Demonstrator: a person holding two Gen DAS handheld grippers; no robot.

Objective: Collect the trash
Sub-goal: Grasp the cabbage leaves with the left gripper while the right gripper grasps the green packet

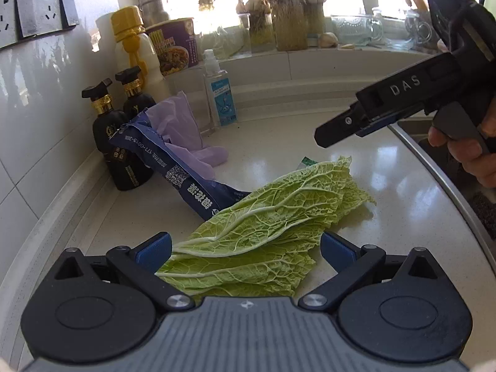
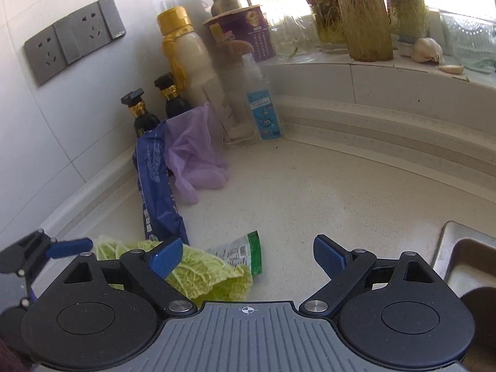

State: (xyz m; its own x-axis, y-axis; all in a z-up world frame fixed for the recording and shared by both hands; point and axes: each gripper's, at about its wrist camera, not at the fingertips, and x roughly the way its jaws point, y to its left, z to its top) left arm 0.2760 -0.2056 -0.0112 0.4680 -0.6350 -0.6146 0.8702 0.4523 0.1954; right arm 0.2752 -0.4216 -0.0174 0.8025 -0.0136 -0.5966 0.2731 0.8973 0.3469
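Pale green cabbage leaves [image 1: 266, 214] lie flat on the white counter [image 1: 279, 142]. My left gripper [image 1: 245, 248] hangs open over their near end, its blue pads on either side of the leaves and not pressing them. My right gripper [image 2: 248, 257] is open too, above the leaves' far tip [image 2: 210, 276] and a small green and white wrapper [image 2: 245, 252], which peeks out behind the leaves [image 1: 307, 162]. A long blue wrapper [image 1: 173, 167] [image 2: 155, 186] leans on the dark bottles beside a crumpled purple bag [image 1: 183, 130] [image 2: 192, 155]. The right gripper [image 1: 328, 133] shows at the upper right, held by a hand [image 1: 465, 152].
Two dark bottles with gold collars [image 1: 117, 142], a yellow-capped white bottle [image 1: 136, 52], a clear pump bottle [image 1: 218, 93] and a purple cup [image 1: 175, 46] crowd the back left corner. A steel sink [image 2: 465, 263] opens on the right. Jars of garlic [image 2: 362, 15] line the raised window sill.
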